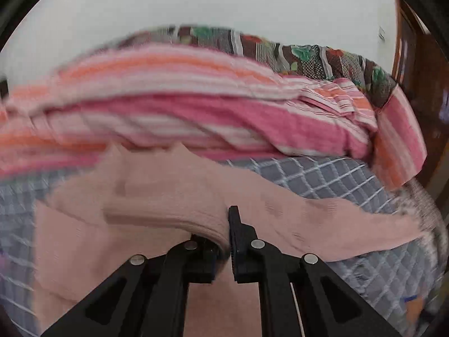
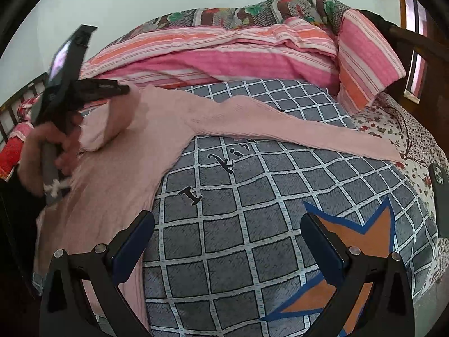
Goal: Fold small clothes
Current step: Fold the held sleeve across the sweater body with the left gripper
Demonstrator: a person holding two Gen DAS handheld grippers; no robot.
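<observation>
The pink sweater (image 2: 118,185) lies spread on the bed's checked blanket (image 2: 252,196), one sleeve (image 2: 294,132) stretched toward the far right edge. The left tool (image 1: 228,236) is clamped on the other sleeve, folded over the body; the right tool (image 2: 227,241) hovers apart, empty. A loose pinch could drop that fold. The striped quilt (image 2: 224,56) crowds the far edge, and a phone (image 2: 440,196) lies at the right.

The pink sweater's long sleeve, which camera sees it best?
The right wrist view: the long sleeve lies sharp and whole across the checked blanket. The left wrist view shows that sleeve blurred, running off beside the left gripper.
</observation>
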